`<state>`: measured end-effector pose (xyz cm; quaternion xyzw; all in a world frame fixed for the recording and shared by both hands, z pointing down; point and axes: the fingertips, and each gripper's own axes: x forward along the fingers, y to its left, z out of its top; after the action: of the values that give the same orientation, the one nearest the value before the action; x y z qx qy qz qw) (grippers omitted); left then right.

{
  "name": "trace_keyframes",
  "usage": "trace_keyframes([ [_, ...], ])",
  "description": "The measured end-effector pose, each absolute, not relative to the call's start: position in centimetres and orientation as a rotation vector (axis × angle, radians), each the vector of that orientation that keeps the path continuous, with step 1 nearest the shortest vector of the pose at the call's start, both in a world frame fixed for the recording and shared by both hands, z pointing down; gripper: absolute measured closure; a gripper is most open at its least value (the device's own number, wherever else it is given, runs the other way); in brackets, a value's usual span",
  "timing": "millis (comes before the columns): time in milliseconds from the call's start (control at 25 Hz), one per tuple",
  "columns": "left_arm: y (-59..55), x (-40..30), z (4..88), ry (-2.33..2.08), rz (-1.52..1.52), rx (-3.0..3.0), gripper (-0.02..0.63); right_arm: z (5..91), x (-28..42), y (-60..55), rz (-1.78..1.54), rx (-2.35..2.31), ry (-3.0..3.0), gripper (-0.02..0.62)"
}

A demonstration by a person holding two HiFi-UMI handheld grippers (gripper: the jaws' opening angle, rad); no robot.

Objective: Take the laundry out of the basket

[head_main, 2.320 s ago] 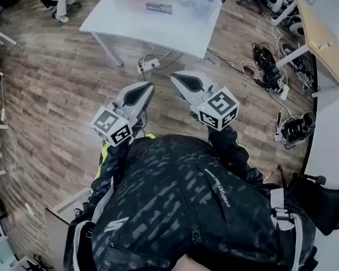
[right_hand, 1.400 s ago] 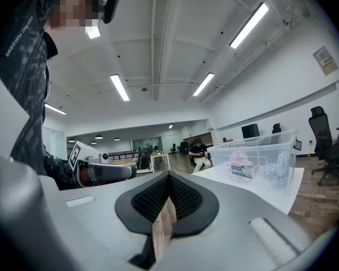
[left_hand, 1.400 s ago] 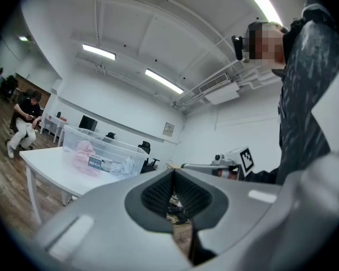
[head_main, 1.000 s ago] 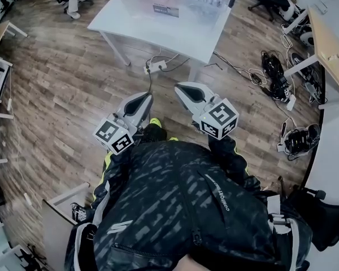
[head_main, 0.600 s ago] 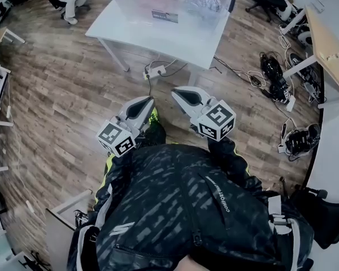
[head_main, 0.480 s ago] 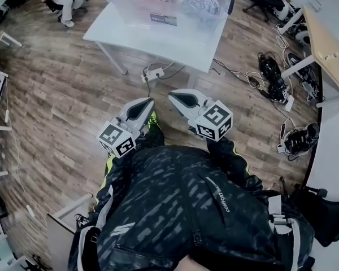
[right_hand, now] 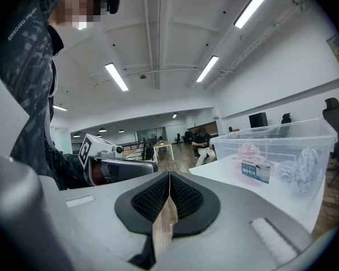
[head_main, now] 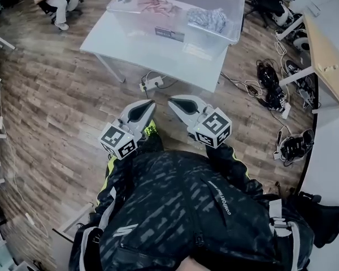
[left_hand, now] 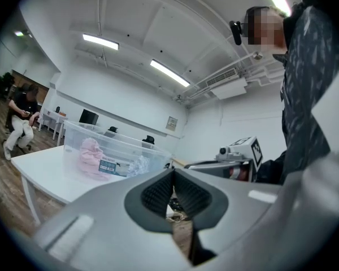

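Table [head_main: 133, 48] and basket [head_main: 158, 26] sat lower in frame than a second earlier, nearer left tool [head_main: 147, 103] and right tool [head_main: 173, 101]. The basket stood on the table, upper centre; long axis left-right, dipping rightward. Inside: pink garment [head_main: 152, 1] left, grey garment [head_main: 209, 19] right. Front label [head_main: 170, 34] unreadable. Both tools pressed together, empty.
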<state>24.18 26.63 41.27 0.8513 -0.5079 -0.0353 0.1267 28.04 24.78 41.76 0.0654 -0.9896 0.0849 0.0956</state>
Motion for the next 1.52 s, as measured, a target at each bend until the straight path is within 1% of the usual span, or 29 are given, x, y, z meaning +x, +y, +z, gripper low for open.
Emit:
trace_keyframes([
  [560,15.5,17.3,40.3,-1.285,-0.122,2.552,0.598,41.2,18.9,14.6,0.275,0.306,-2.897,0.577],
  [720,13.3,14.5,40.2,-1.279,-0.093,2.576,0.598,41.0,16.1,12.2,0.272,0.324,-2.895,0.574],
  [960,11.4,10.3,40.4,-1.278,-0.127,2.561,0.598,40.8,12.3,9.8,0.264,0.335,-2.891,0.571],
  [1200,9.8,6.9,39.9,-1.3,-0.135,2.56,0.598,40.0,10.0,8.0,0.236,0.335,-2.887,0.568],
  [1520,6.7,4.1,38.0,-1.346,-0.148,2.581,0.598,38.0,8.7,4.8,0.162,0.35,-2.896,0.568],
])
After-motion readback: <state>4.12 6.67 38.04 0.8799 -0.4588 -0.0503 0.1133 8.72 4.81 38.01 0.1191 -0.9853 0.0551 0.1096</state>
